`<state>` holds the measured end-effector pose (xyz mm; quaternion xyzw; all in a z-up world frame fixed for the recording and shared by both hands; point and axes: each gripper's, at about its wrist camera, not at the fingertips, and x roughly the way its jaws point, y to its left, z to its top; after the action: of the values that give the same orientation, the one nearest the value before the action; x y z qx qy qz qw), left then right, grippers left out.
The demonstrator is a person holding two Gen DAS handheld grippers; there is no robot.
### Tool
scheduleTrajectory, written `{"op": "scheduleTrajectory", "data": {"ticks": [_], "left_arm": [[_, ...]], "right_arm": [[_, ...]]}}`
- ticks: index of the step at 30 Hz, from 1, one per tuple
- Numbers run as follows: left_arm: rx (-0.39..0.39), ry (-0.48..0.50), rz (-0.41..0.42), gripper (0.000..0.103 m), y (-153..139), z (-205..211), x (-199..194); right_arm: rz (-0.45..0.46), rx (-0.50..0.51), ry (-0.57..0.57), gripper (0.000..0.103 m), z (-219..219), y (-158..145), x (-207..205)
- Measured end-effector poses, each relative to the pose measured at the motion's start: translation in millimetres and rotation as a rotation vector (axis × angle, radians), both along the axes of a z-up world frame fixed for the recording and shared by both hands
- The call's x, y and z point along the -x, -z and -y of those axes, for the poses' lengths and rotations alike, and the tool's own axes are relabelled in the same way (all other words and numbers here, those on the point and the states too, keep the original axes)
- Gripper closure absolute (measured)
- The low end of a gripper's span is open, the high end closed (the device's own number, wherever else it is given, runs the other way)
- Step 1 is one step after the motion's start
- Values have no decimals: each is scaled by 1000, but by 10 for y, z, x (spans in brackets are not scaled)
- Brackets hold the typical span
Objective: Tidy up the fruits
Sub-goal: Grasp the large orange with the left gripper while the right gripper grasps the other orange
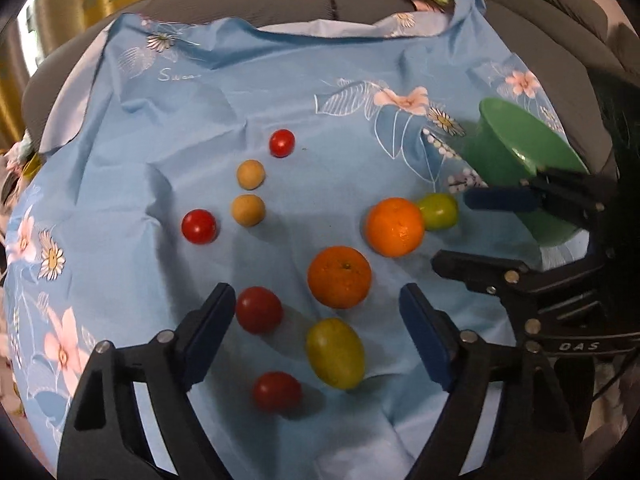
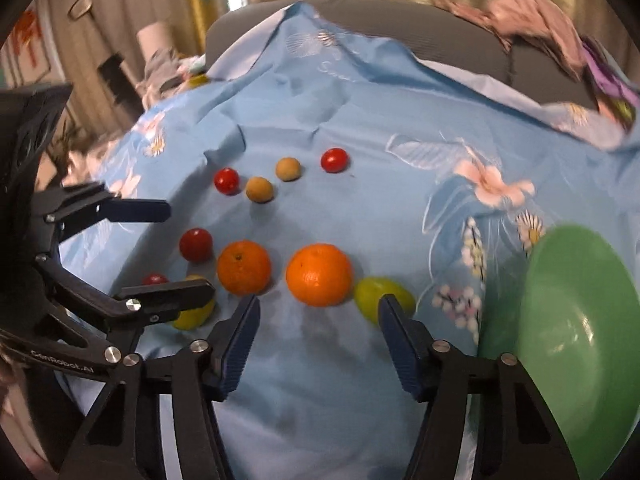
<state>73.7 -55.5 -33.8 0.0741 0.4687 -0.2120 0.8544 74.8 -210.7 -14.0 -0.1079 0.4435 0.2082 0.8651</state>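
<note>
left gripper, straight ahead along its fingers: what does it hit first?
Probably the nearer green fruit, which sits between the open left gripper's fingers, with a red tomato close beside its left finger. Depth is unclear; it may meet the blue floral cloth first.

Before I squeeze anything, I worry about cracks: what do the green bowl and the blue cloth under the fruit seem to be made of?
The green bowl looks like smooth plastic: even colour, a soft glossy highlight inside, though glazed ceramic cannot be excluded. The blue cloth looks like thin woven fabric, matte, with creases and printed flowers.
</note>
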Motion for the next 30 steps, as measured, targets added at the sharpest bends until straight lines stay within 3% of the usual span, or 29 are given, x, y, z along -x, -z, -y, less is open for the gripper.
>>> {"op": "scheduleTrajectory", "data": {"ticks": [9, 17, 25, 30], "left_arm": [[-35, 120, -11, 33, 46, 158, -109], [-78, 186, -47, 44, 163, 303, -227], [-37, 178, -117, 61, 265, 297, -327], [-8, 138, -105, 61, 211, 257, -305]], "right_arm": [[-39, 84, -124, 45, -187, 133, -248], [-76, 152, -161, 51, -276, 274, -396], [-77, 130, -168, 55, -273, 287, -430], [-71, 82, -114, 56, -192, 259, -422]]}}
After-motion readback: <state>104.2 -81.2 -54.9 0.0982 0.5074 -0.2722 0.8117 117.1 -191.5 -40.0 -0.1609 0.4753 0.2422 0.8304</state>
